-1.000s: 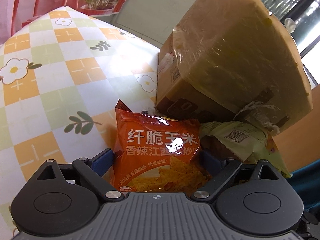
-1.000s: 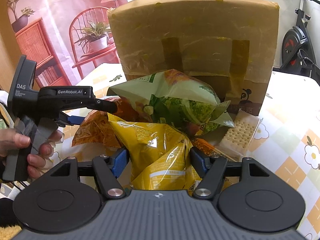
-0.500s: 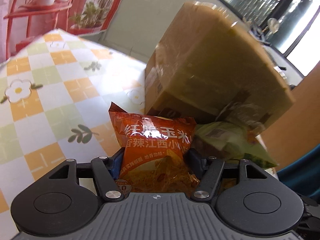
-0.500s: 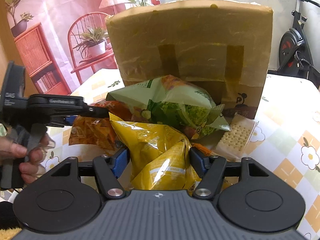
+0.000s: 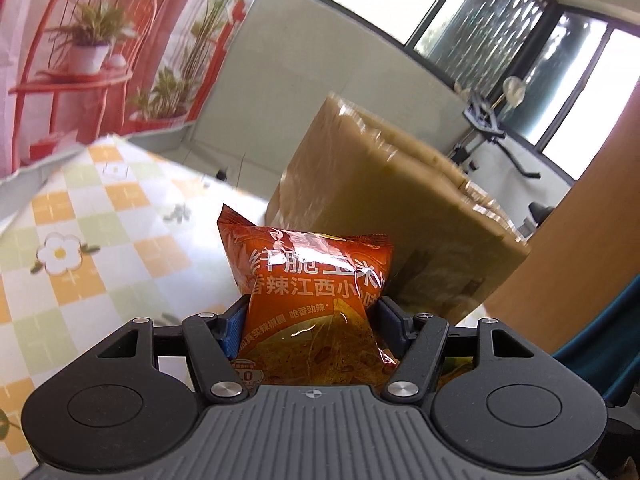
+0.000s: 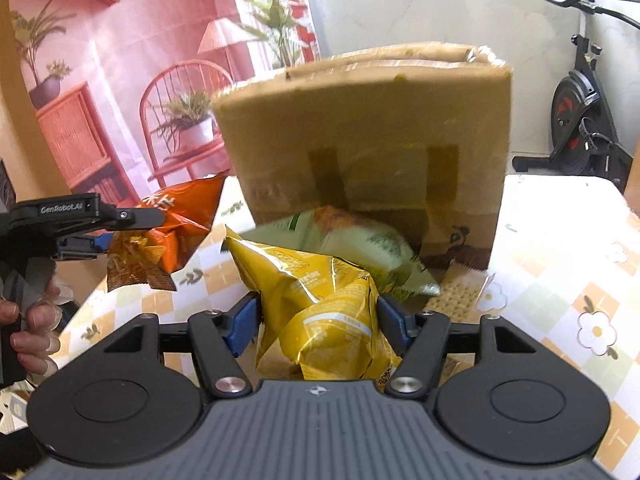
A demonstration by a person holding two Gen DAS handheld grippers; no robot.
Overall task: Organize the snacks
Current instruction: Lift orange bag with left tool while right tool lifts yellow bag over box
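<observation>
My left gripper (image 5: 310,316) is shut on an orange chip bag (image 5: 308,284) and holds it in the air above the checked tablecloth (image 5: 92,248). The same bag (image 6: 168,232) and the left gripper (image 6: 120,236) show at the left of the right wrist view. My right gripper (image 6: 318,316) is shut on a yellow chip bag (image 6: 320,300), lifted off the pile. A green snack bag (image 6: 360,244) and a cracker pack (image 6: 456,292) lie on the table in front of the tall cardboard box (image 6: 368,136), which also shows in the left wrist view (image 5: 384,216).
The tablecloth (image 6: 560,272) stretches right of the box. An exercise bike (image 6: 580,120) stands behind the table at right. A wooden panel (image 5: 568,248) rises at the right of the left wrist view.
Both grippers have lifted their bags up and away from the pile. The orange bag has come off the table and the views have tilted upward; the yellow bag has risen clear of the green one.
</observation>
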